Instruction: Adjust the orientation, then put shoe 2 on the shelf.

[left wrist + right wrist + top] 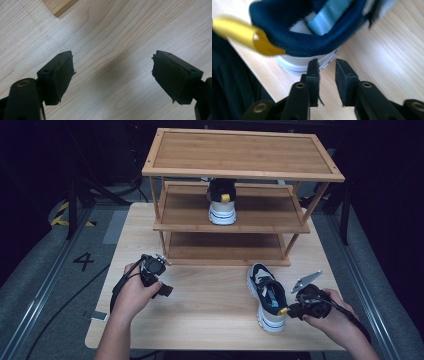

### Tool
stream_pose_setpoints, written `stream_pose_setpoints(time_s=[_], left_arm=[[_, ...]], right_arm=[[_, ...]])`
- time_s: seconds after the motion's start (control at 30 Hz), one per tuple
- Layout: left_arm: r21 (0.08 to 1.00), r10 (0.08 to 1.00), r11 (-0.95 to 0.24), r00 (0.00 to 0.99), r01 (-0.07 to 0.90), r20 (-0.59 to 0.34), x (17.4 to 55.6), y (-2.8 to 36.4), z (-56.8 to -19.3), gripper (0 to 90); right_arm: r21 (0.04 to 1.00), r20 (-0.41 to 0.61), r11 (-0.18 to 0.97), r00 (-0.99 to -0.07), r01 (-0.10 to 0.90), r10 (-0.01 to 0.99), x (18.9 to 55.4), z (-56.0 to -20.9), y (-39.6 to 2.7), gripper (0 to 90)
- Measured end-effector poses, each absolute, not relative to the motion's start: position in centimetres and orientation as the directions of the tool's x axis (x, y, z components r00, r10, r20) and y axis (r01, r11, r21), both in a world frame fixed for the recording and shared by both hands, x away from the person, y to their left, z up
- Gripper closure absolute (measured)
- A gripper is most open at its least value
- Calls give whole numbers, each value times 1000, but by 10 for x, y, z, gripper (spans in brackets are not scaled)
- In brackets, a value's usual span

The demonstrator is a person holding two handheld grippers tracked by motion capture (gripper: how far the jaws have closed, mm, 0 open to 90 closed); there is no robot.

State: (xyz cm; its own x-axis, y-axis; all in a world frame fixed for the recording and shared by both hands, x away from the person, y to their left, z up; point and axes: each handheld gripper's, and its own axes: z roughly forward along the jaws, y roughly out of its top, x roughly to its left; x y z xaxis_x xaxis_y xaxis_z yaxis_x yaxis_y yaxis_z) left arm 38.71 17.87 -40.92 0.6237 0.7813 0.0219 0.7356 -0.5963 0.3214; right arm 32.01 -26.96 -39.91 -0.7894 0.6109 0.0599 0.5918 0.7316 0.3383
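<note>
A navy, white and light-blue sneaker [267, 296] lies on the wooden table [210, 305] at the front right, with its heel and yellow pull tab [282, 311] toward me. My right gripper [292, 310] is at that heel. In the right gripper view the jaws [327, 62] stand a narrow gap apart with nothing between them, their tips just short of the sneaker's white heel sole [294, 67], below the navy collar [312, 42]. A matching sneaker [222, 202] sits on the rack's middle shelf. My left gripper [159, 280] hovers over bare table, jaws [112, 65] wide open and empty.
A three-tier wooden shoe rack [240, 172] stands at the back of the table; a corner of its base [60, 6] appears in the left gripper view. The table's front edge lies close behind the sneaker's heel. Dark floor and rails surround the table.
</note>
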Motion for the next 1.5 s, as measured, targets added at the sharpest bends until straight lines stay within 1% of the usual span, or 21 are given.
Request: stream_pose_setpoints(time_s=[0.13, 0.23, 0.3, 0.4, 0.53, 0.6, 0.7, 0.97, 1.1, 1.17, 1.3, 1.37, 1.5], left_arm=[[326, 783, -593, 622, 736, 20, 386, 180, -409, 178], [327, 786, -590, 618, 739, 22, 386, 182, -409, 178], [324, 789, -588, 614, 741, 25, 385, 183, -410, 178], [321, 786, -591, 617, 740, 24, 384, 183, -411, 178], [323, 788, -588, 615, 742, 24, 381, 184, -411, 178], [321, 791, -585, 611, 745, 23, 379, 187, -411, 178], [327, 803, -570, 596, 754, 23, 376, 190, -411, 178], [308, 807, -566, 591, 765, 15, 373, 196, -417, 189], [308, 810, -562, 586, 767, 19, 371, 199, -417, 189], [309, 810, -562, 586, 767, 18, 370, 199, -417, 187], [312, 814, -556, 581, 770, 16, 369, 201, -418, 186], [310, 816, -553, 577, 773, 16, 367, 203, -418, 187], [315, 819, -548, 573, 775, 14, 366, 205, -418, 187]], right_arm=[[348, 42, 762, -821, 546, 569, 316, -397, -260, 648], [346, 7, 783, -836, 517, 549, 311, -386, -261, 553], [346, -26, 808, -856, 476, 516, 305, -375, -259, 532], [393, -29, 813, -878, 429, 477, 296, -364, -253, 505], [443, -51, 817, -899, 370, 434, 294, -357, -243, 495], [459, -57, 816, -904, 352, 423, 296, -358, -238, 460], [464, -45, 815, -910, 347, 412, 300, -361, -235, 461], [413, 41, 836, -925, 360, 378, 320, -392, -224, 486], [397, 79, 850, -936, 346, 344, 324, -404, -219, 488], [392, 92, 856, -940, 339, 330, 325, -408, -217, 515], [384, 142, 864, -945, 327, 294, 326, -408, -215, 654], [384, 150, 868, -949, 314, 278, 326, -408, -213, 702], [371, 149, 875, -950, 310, 274, 327, -404, -211, 709]])
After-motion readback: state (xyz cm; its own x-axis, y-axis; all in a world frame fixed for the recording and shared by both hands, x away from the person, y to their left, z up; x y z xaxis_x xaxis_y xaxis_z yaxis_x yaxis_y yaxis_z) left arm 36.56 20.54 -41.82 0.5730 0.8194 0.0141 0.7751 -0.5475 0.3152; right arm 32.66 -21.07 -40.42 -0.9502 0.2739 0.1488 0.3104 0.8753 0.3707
